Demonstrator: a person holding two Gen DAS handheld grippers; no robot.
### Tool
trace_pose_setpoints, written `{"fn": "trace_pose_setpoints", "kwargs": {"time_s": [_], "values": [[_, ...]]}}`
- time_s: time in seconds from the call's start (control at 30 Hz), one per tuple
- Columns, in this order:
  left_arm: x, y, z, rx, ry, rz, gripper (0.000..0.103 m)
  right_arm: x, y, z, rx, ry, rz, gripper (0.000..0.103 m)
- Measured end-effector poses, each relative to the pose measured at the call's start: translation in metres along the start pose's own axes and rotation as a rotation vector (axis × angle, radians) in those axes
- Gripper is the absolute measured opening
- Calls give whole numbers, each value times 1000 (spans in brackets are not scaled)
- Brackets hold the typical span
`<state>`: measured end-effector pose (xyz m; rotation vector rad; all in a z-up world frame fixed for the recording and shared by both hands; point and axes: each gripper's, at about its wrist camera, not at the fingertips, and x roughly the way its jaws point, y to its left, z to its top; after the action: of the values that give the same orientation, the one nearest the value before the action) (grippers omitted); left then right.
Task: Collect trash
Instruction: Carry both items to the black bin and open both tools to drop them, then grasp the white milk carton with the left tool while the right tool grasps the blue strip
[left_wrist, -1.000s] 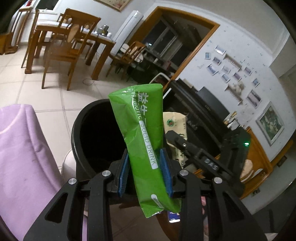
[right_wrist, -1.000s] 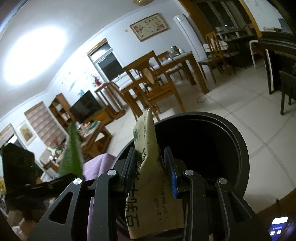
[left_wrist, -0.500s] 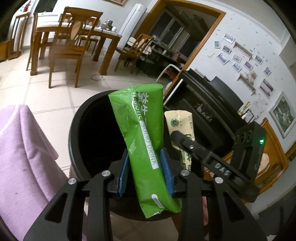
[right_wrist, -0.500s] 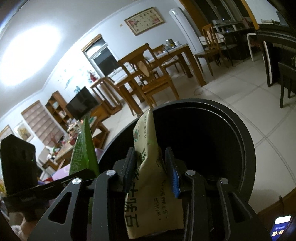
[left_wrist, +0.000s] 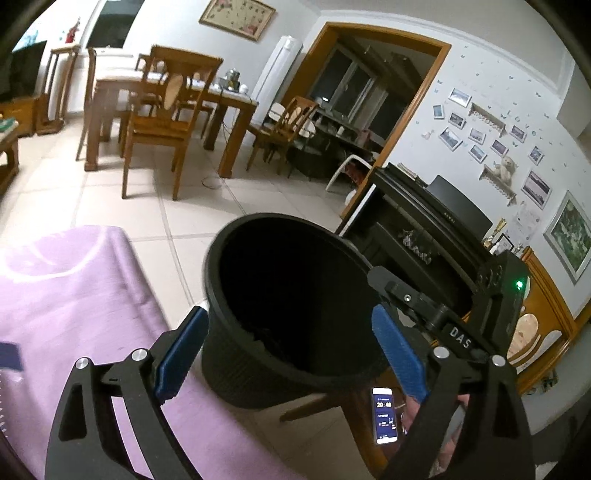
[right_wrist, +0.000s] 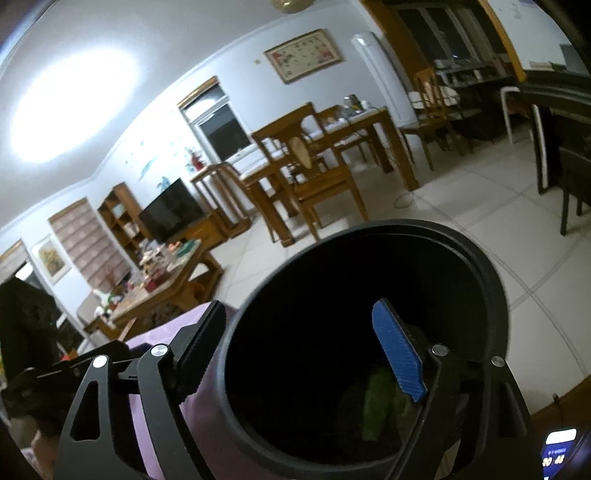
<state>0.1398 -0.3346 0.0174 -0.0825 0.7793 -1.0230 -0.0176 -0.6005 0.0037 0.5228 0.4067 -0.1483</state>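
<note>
A black round bin (left_wrist: 229, 266) stands at the edge of the purple-covered table (left_wrist: 66, 295); it also fills the right wrist view (right_wrist: 491, 295). My left gripper (left_wrist: 291, 350) is open and empty, its blue pads on either side of the bin. My right gripper (right_wrist: 303, 350) is open and empty above the bin's mouth, and its body shows in the left wrist view (left_wrist: 436, 314). A green packet (right_wrist: 380, 402) lies dimly at the bottom of the bin. The beige packet is not visible.
A phone (left_wrist: 384, 415) with a lit screen lies below the bin on the right. A wooden dining table and chairs (left_wrist: 162, 110) stand across the tiled floor. A black piano (left_wrist: 436, 221) is to the right. A cluttered coffee table (right_wrist: 159, 277) is at the left.
Both grippers opened. The green packet left my left gripper and the beige packet left my right gripper; the green one now lies inside the bin.
</note>
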Motion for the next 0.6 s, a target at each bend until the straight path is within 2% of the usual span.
{"fn": "trace_pose_setpoints", "kwargs": {"time_s": [0.17,0.3,0.43,0.47,0.53,0.6], "values": [[-51,12,-13,20,-48,54,90,6,56,-6,-67,56,67,83],[-105,34,-25,16,-92,130,90,20,114,-16,-142,124,140,83],[-153,60,-42,32,-115,276,90,33,168,-33,-215,194,213,83],[-165,72,-47,37,-110,342,90,37,181,-37,-235,208,226,83],[-178,89,-55,46,-82,436,90,50,214,-47,-292,237,249,83],[-184,107,-61,41,-40,494,86,58,239,-58,-342,253,271,83]]}}
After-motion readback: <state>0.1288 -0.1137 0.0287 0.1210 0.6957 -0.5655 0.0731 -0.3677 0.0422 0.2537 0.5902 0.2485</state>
